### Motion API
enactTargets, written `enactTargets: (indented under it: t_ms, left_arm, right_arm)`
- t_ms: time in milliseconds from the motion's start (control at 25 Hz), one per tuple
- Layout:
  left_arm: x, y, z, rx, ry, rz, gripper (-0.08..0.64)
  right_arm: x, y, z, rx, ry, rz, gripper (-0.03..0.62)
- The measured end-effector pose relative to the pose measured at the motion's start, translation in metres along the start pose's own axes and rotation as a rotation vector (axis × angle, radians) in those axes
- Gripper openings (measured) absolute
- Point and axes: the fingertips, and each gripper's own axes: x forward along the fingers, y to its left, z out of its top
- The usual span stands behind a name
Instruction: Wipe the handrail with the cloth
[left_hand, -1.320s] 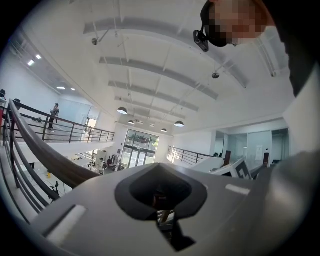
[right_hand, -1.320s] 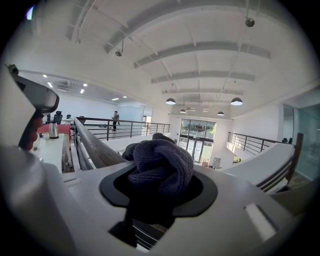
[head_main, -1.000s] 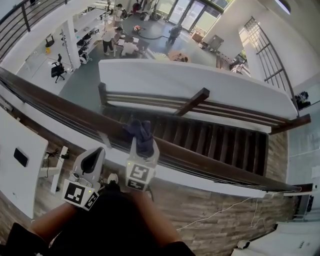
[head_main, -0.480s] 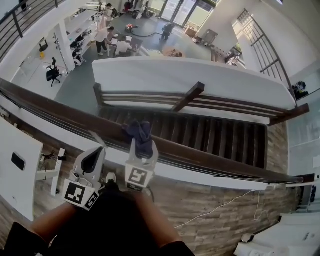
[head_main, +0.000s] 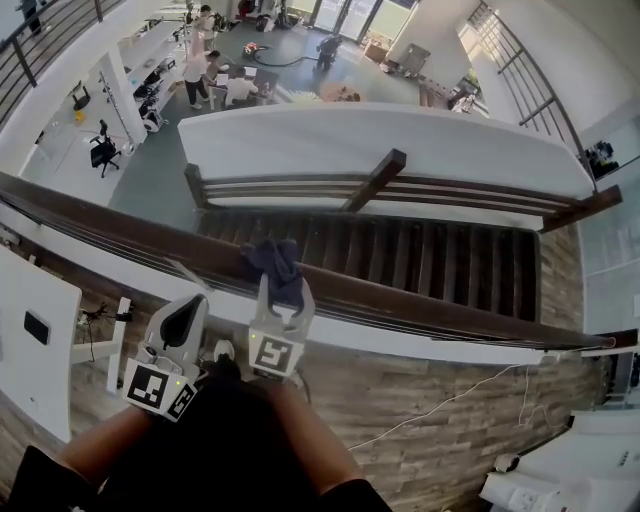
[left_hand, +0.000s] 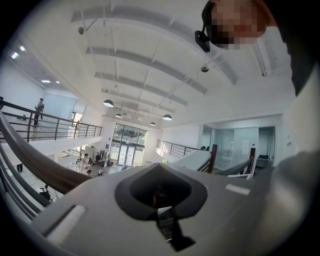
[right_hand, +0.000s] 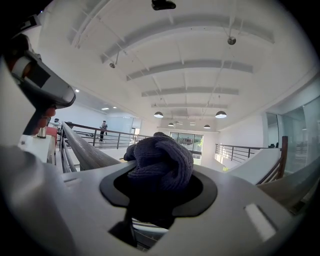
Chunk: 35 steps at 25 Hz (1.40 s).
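Note:
A dark brown wooden handrail (head_main: 430, 307) runs across the head view from the upper left to the lower right. A bunched dark blue cloth (head_main: 271, 259) lies on top of it. My right gripper (head_main: 279, 286) is shut on the cloth from the near side and holds it against the rail. In the right gripper view the cloth (right_hand: 161, 162) fills the jaws, with the handrail (right_hand: 86, 151) running off to the left. My left gripper (head_main: 186, 322) hangs below and to the left of the rail, shut and holding nothing. Its own view shows the left gripper (left_hand: 162, 196) with nothing in it and the handrail (left_hand: 35, 167) at left.
Beyond the rail a dark staircase (head_main: 420, 262) drops away, with a white balustrade wall (head_main: 380, 145) behind it. Far below are desks and people (head_main: 215, 75). A white cabinet (head_main: 30, 330) stands at left. A cable (head_main: 450, 400) lies on the wooden floor.
The head view has tilted slightly. My right gripper and the cloth stay at about the same spot on the rail. The left gripper has not moved.

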Motion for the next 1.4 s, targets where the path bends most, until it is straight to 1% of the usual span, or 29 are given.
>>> enactTargets:
  t_ms: [400,600,760,1000,1200,1400]
  left_arm:
    - [0.002,-0.021,-0.002,-0.001,0.012,-0.008,0.0]
    - [0.008,-0.036,-0.005,0.006,0.015,-0.02,0.0]
    - [0.01,-0.049,-0.006,0.007,0.015,-0.032,0.0]
    - [0.017,-0.067,-0.005,0.002,0.012,-0.049,0.0]
    - [0.031,-0.085,-0.013,0.001,0.013,-0.065,0.0]
    - [0.042,-0.098,-0.016,0.004,0.007,-0.083,0.0]
  right_arm:
    - [-0.012,-0.029,-0.007,0.041,0.013,-0.037,0.179]
    - [-0.018,-0.045,-0.011,0.033,0.01,-0.04,0.179]
    - [-0.024,-0.057,-0.014,0.047,0.02,-0.047,0.179]
    - [-0.033,-0.077,-0.012,0.031,0.033,-0.057,0.179]
    - [-0.035,-0.095,-0.019,0.011,0.05,-0.048,0.179]
    - [-0.035,-0.105,-0.028,0.018,0.046,-0.043,0.179]
